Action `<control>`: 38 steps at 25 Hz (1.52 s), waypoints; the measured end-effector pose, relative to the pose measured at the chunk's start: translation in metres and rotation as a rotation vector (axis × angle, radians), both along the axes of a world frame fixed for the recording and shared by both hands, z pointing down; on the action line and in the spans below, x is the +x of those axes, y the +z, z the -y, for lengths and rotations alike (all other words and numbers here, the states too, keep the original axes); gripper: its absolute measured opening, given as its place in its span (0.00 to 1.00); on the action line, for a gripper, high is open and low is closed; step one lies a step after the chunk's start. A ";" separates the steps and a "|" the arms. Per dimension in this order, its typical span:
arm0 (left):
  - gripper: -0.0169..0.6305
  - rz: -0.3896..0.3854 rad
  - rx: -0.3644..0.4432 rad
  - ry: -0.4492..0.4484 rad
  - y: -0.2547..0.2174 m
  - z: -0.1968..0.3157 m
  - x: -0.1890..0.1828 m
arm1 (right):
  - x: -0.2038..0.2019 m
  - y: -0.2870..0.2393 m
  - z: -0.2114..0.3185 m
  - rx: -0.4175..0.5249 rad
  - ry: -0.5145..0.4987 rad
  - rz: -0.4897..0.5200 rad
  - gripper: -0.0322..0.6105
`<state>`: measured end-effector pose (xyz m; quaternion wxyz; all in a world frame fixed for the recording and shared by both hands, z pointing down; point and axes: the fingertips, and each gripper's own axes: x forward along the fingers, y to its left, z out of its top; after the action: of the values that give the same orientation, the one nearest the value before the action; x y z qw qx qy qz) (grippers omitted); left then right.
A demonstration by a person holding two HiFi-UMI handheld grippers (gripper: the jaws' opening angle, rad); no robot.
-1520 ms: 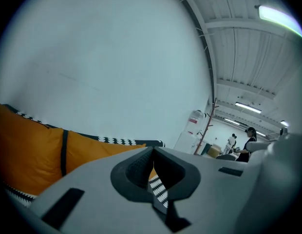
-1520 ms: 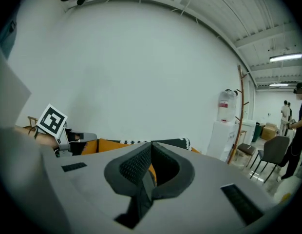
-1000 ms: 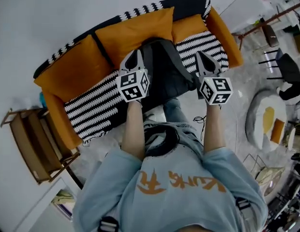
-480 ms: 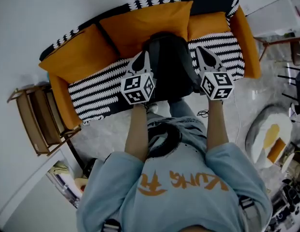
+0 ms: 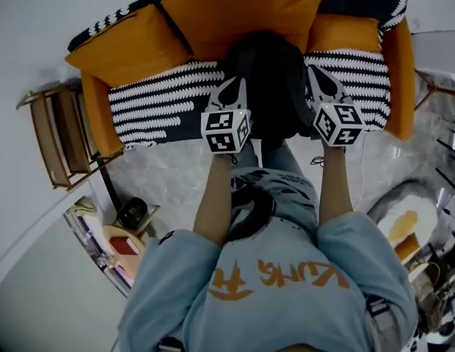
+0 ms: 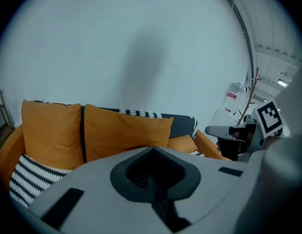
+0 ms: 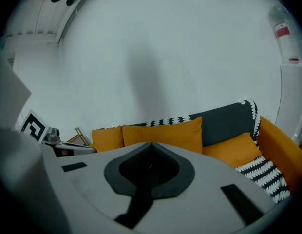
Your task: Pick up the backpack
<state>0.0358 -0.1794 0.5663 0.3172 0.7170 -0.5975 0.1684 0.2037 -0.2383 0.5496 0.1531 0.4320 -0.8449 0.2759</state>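
A black backpack [image 5: 268, 79] stands upright on the middle of a sofa [image 5: 161, 101] that has orange cushions and a black-and-white striped seat cover. My left gripper [image 5: 239, 83] is shut and empty, with its tip at the backpack's left side. On the backpack's right side my right gripper [image 5: 314, 70] is also shut and empty. Whether either tip touches the bag I cannot tell. The left gripper view shows the closed jaws of the left gripper [image 6: 153, 148] over orange cushions [image 6: 124, 133]. In the right gripper view, the right gripper [image 7: 152, 144] is shut too; the backpack is hidden in both gripper views.
A wooden rack [image 5: 55, 141] stands at the sofa's left end. Small items crowd a low stand [image 5: 114, 233] at lower left. A round rug [image 5: 407, 222] lies at the right, and a cable [image 5: 318, 160] trails on the marble floor in front of the sofa.
Both grippers have dropped and pushed forward toward the sofa, staying shut. The backpack now stands between their tips, and the sofa has shifted toward the top of the head view.
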 end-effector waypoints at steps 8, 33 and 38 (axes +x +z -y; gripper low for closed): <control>0.06 -0.001 -0.069 -0.038 0.039 0.001 -0.031 | -0.030 0.036 0.002 -0.053 -0.058 -0.016 0.05; 0.23 -0.082 -0.220 -0.043 0.172 0.086 -0.062 | -0.018 0.174 0.053 -0.254 0.026 -0.108 0.05; 0.29 -0.133 -0.263 -0.022 0.188 0.101 -0.069 | -0.028 0.195 0.065 -0.305 -0.012 -0.120 0.22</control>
<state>-0.0334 -0.2801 0.7545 0.4493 0.6721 -0.5557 0.1940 0.1756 -0.3029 0.7450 0.2687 0.4144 -0.7851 0.3737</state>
